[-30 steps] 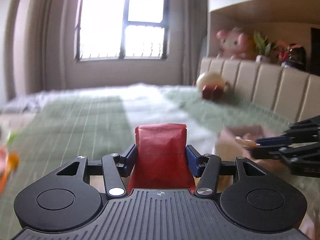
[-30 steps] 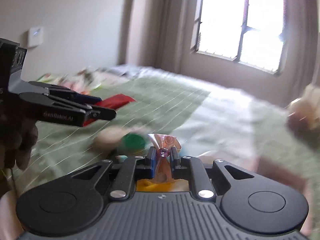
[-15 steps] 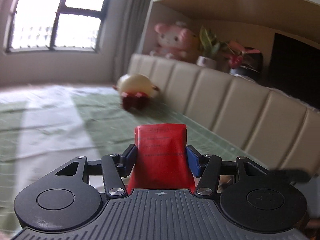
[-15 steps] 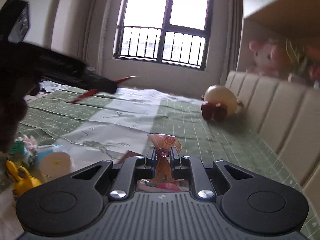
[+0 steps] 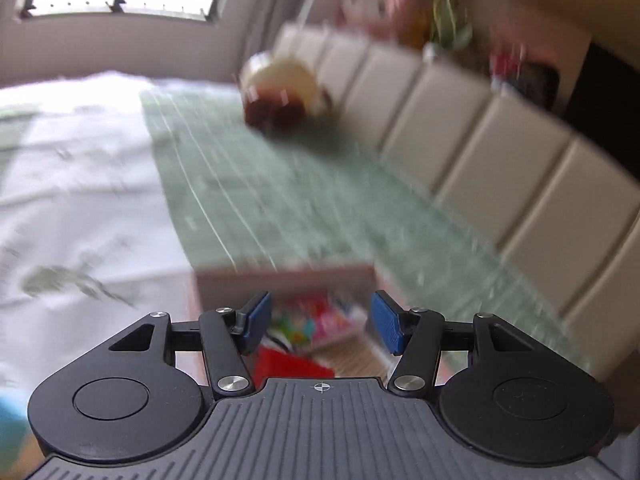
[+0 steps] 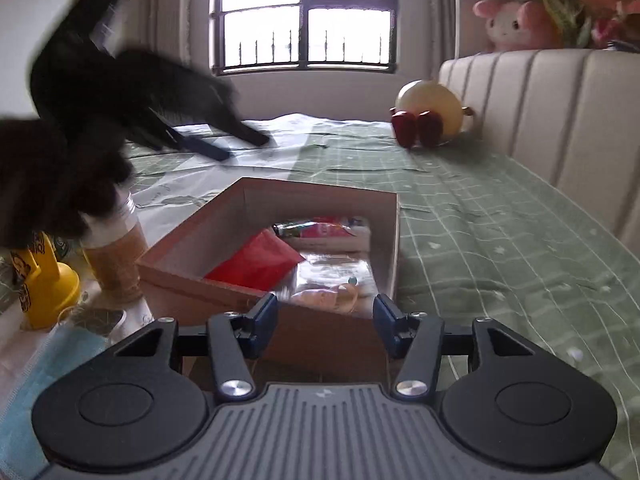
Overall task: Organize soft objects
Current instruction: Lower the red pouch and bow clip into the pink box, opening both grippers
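Observation:
An open cardboard box (image 6: 192,236) sits on the green bedspread and holds several soft packets. A red packet (image 6: 256,260) lies tilted against its left wall, beside clear bags (image 6: 340,270) and a small pink-wrapped sweet (image 6: 324,296) at the near end. My right gripper (image 6: 325,322) hovers at the box's near edge; its jaws are opening and nothing is between the pads. My left gripper (image 6: 240,148) shows as a dark blur up at the left, above the bed. In its own blurred view the left gripper (image 5: 320,322) is open over the box (image 5: 280,280), with the red packet (image 5: 288,364) loose below.
A round cream plush with red feet (image 6: 428,108) rests by the padded headboard (image 6: 560,120). A pink plush (image 6: 512,24) sits on the ledge above. Left of the box stand a brown cup (image 6: 114,256), a yellow toy (image 6: 40,280) and a blue face mask (image 6: 52,360).
Both grippers swung over to the box. The left let go of the red packet, which now lies in the box. The right opened and dropped its small wrapped sweet there.

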The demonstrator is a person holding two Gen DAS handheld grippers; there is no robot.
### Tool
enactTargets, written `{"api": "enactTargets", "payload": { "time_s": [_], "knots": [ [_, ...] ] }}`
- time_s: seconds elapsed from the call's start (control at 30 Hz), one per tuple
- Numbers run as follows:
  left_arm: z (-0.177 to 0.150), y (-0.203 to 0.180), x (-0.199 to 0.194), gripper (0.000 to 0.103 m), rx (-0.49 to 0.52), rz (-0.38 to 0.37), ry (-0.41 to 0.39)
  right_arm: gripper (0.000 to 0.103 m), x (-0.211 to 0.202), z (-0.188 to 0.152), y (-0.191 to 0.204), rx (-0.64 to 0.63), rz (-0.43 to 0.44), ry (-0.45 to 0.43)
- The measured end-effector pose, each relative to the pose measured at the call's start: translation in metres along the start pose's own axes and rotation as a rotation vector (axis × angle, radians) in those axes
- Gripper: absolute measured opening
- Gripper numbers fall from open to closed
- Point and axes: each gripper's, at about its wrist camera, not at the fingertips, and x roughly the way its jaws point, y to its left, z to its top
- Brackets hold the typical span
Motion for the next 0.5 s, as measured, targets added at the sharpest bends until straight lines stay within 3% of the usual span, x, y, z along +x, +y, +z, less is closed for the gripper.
{"api": "enactTargets", "payload": {
  "time_s": [0.1, 0.23, 0.37, 0.5],
  "knots": [
    [-0.005, 0.005, -0.055, 0.060, 0.049, 0.061, -0.092, 0.056, -0.009, -0.005, 0.009, 0.051, 0.025, -0.002],
    [-0.035, 0.030, -0.136, 0.060, 0.052, 0.174, -0.199, 0.060, -0.009, -0.005, 0.030, 0.069, 0.048, 0.017],
    [-0.072, 0.083, -0.204, 0.060, -0.079, 0.325, -0.253, 0.060, -0.011, -0.007, 0.062, 0.043, 0.080, 0.042],
    [-0.103, 0.132, -0.239, 0.060, -0.210, 0.440, -0.257, 0.060, -0.015, -0.009, 0.097, -0.005, 0.095, 0.051]
  ]
}}
